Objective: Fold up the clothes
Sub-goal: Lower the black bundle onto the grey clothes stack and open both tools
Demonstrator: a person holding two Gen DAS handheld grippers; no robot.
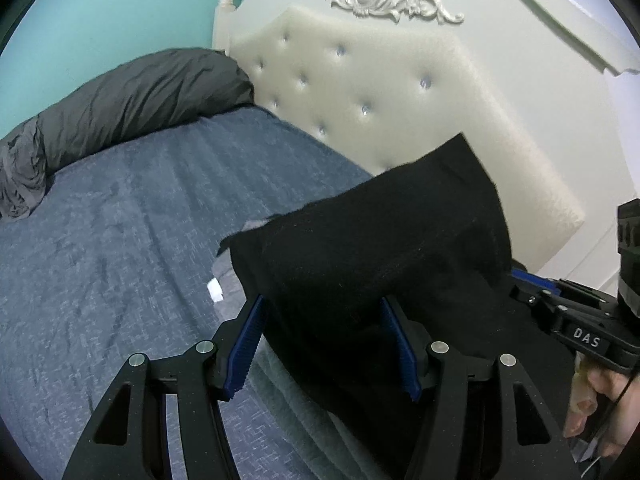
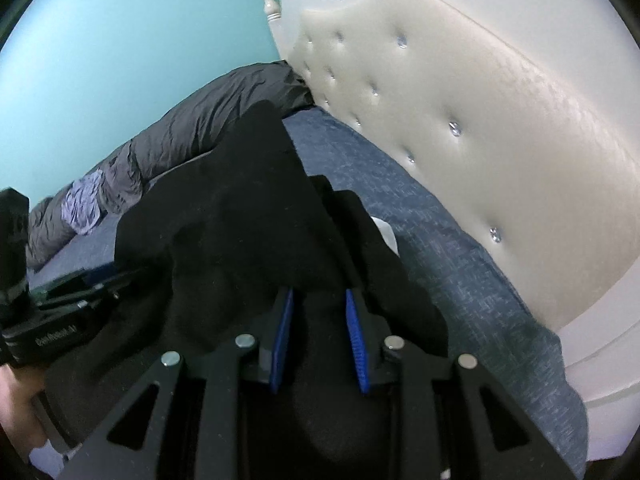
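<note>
A black garment point(image 1: 380, 232) hangs bunched over the blue bed cover point(image 1: 120, 240), held up by both grippers. My left gripper point(image 1: 323, 304) has its jaws fairly wide, with a thick fold of the black cloth filling the gap between the blue pads point(image 1: 246, 344). In the right wrist view, my right gripper point(image 2: 319, 294) has its jaws narrow and pinches another fold of the black garment point(image 2: 240, 200). The two grippers are close side by side: the right one point(image 1: 580, 332) shows at the left view's right edge, and the left one point(image 2: 60, 320) at the right view's left edge.
A tufted white headboard point(image 1: 380, 92) stands just beyond the garment. A rolled grey duvet point(image 1: 132, 100) lies along the teal wall. Pale fabric point(image 1: 288, 400) lies under the garment, with a small white tag point(image 1: 215, 290) beside it. A hand point(image 1: 604, 412) holds the right gripper.
</note>
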